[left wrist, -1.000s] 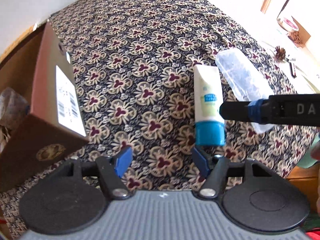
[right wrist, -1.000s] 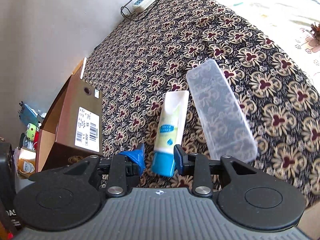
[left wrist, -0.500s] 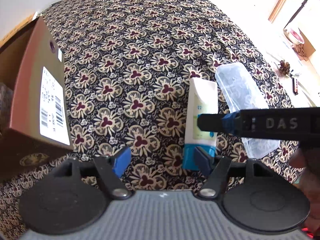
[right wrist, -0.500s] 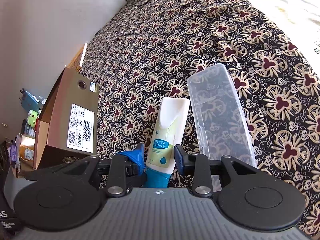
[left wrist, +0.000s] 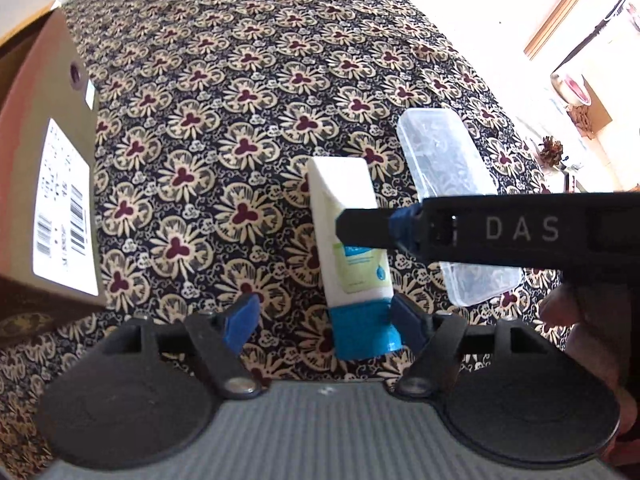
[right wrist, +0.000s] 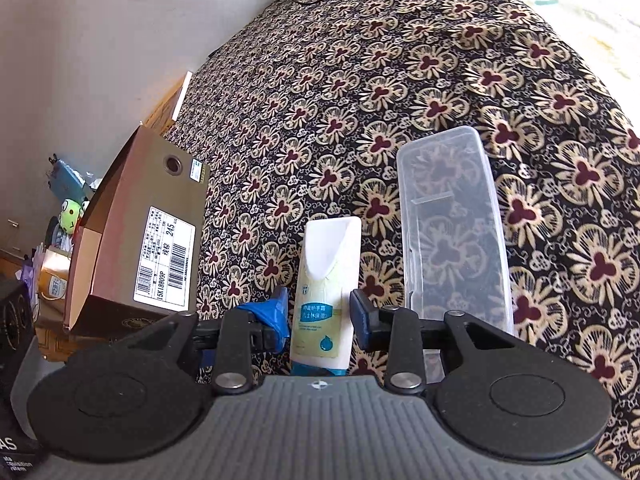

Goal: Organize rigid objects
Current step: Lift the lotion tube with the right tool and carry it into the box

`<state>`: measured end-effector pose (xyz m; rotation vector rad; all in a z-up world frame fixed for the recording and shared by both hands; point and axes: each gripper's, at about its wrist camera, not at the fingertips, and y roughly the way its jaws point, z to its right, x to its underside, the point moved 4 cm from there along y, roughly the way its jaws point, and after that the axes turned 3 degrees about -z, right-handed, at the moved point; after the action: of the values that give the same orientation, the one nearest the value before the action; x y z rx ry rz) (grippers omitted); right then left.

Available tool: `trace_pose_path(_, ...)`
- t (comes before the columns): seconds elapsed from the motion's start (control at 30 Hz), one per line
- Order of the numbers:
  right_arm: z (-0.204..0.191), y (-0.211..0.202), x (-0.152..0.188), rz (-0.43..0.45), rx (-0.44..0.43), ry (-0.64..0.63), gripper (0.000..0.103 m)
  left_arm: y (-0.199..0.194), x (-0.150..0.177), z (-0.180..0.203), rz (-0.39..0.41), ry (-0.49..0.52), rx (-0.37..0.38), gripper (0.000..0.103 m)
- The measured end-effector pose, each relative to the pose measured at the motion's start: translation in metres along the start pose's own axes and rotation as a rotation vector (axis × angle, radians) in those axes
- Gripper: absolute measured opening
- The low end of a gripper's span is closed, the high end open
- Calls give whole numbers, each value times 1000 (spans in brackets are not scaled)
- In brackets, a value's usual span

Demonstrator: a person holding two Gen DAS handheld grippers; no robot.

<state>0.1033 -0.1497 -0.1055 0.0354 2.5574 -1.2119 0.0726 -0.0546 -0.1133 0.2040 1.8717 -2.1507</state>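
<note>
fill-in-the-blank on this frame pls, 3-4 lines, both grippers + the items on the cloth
1. The tube has a ____ cap.
2. The right gripper has its jaws on either side of the ____.
3. The clear case lies to the ____ of the tube in the right wrist view.
4. The left gripper has its jaws ____ and holds nothing.

Missing words: blue; tube; right; open
</note>
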Motion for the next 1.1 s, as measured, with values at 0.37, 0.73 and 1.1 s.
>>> trace_pose_path(0.37, -12, 14, -5, -3, 47, -91, 15, 8, -8, 0, 19, 3, 29, 74)
trace_pose_path(0.73, -20, 28, -2, -39, 21, -174, 16, 10, -9, 8, 79, 98, -54, 45)
trace_pose_path(1.1, -16, 43, 0, -70, -58, -61, 20, 4, -4, -15, 101, -9, -15, 37)
